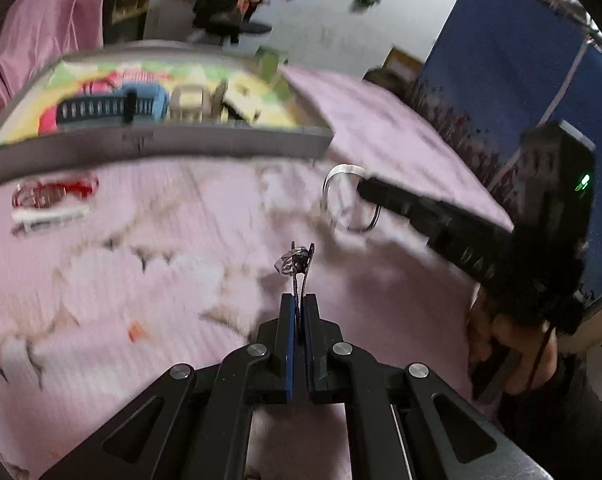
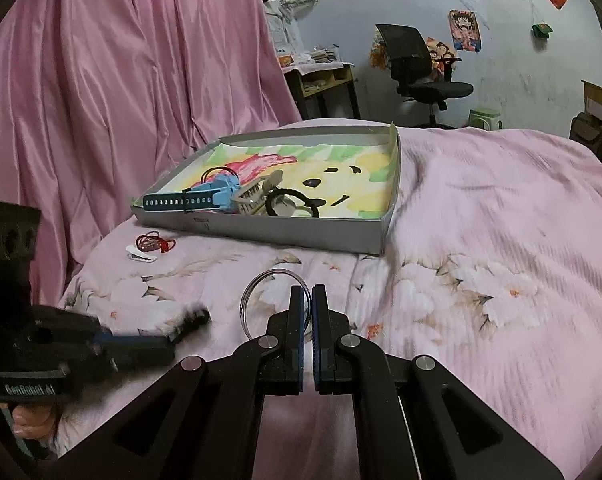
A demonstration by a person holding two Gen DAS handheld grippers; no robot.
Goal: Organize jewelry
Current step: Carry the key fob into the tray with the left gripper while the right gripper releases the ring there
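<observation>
My left gripper (image 1: pixel 299 300) is shut on a thin dark clip with a clear gem (image 1: pixel 291 262) and holds it above the pink bedspread. My right gripper (image 2: pixel 308 294) is shut on a clear bangle (image 2: pixel 275 276), also seen in the left wrist view (image 1: pixel 343 196) at the right gripper's tip (image 1: pixel 367 188). A grey shallow box (image 2: pixel 301 236) with a colourful lining holds a dark watch strap (image 2: pixel 181 201), a blue clip (image 2: pixel 223 190), a beige claw clip (image 2: pixel 257 196) and a black hair tie (image 2: pixel 291 202). The box also shows in the left wrist view (image 1: pixel 161 148).
A red string bracelet (image 2: pixel 155 242) and a white hair clip (image 2: pixel 141 255) lie on the bedspread left of the box; both show in the left wrist view (image 1: pixel 55 192). A pink curtain (image 2: pixel 121 80) hangs at the left. An office chair (image 2: pixel 417 64) stands behind the bed.
</observation>
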